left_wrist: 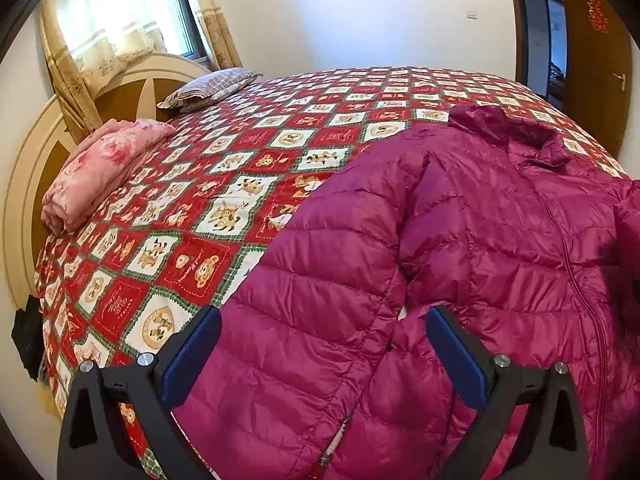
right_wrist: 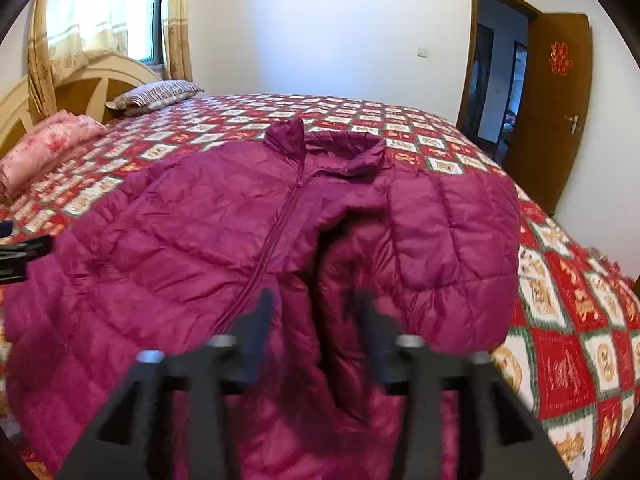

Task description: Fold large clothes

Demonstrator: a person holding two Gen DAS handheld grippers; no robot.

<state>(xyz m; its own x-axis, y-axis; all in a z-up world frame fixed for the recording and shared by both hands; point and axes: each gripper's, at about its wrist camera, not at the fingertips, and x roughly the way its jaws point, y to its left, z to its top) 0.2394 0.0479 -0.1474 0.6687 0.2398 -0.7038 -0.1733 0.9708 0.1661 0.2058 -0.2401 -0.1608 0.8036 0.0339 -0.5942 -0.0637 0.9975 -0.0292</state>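
On the bed (left_wrist: 248,184), the magenta jacket (left_wrist: 460,240) is lying with one sleeve folded in, both tools, left tool (left_wrist: 320,356) and right tool (right_wrist: 316,328), hovering open, gripping nothing.

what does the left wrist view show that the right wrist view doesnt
Only the left wrist view shows the left claw close up, open over the jacket's near sleeve, and a dark object at the bed's edge.

Only the right wrist view shows the right claw, blurred, open above a sleeve folded across the front, plus the whole open wooden door.

Both show the magenta puffer jacket lying zipped on the red patchwork quilt, the folded pink blanket, the striped pillow and the curtained window.
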